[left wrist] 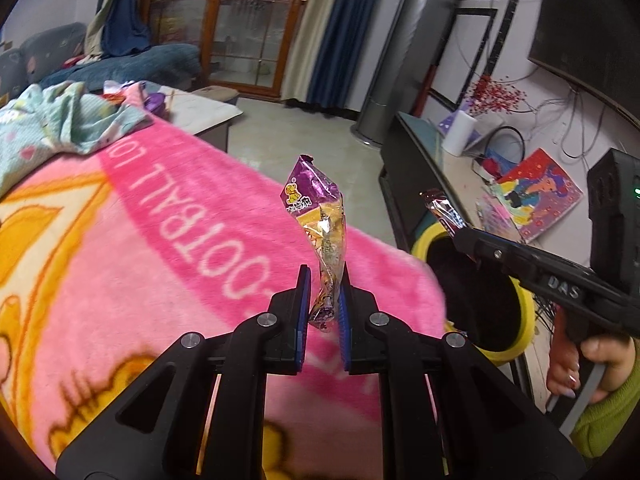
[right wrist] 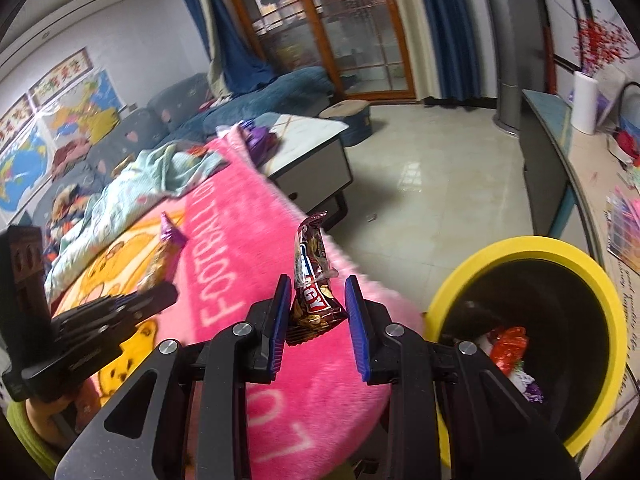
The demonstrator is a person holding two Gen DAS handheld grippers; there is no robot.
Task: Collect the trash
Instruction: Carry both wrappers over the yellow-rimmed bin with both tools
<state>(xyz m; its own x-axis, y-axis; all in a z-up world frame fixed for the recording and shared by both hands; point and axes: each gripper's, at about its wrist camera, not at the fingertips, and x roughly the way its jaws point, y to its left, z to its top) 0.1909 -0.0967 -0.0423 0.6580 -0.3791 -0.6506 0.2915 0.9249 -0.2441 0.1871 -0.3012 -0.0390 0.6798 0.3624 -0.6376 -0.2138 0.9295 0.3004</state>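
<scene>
My left gripper (left wrist: 325,296) is shut on a purple and gold snack wrapper (left wrist: 320,216) and holds it upright above the pink blanket (left wrist: 140,240). My right gripper (right wrist: 318,308) holds a brown snack wrapper (right wrist: 312,280) between its blue pads; the jaws stand fairly wide and the wrapper leans on the left pad. A yellow-rimmed black bin (right wrist: 532,252) sits just right of the blanket's edge, with red and purple trash inside. The bin (left wrist: 524,304) also shows in the left wrist view, with the right gripper (left wrist: 452,228) over its rim. The left gripper (right wrist: 160,292) and its wrapper (right wrist: 164,252) show at the left.
A crumpled light-blue cloth (left wrist: 60,120) lies on the far end of the blanket. A white coffee table (right wrist: 312,148) stands beyond it. A low cabinet (left wrist: 440,160) with a paper roll (left wrist: 460,132), books and cables runs along the right wall. Tiled floor (right wrist: 432,184) lies between.
</scene>
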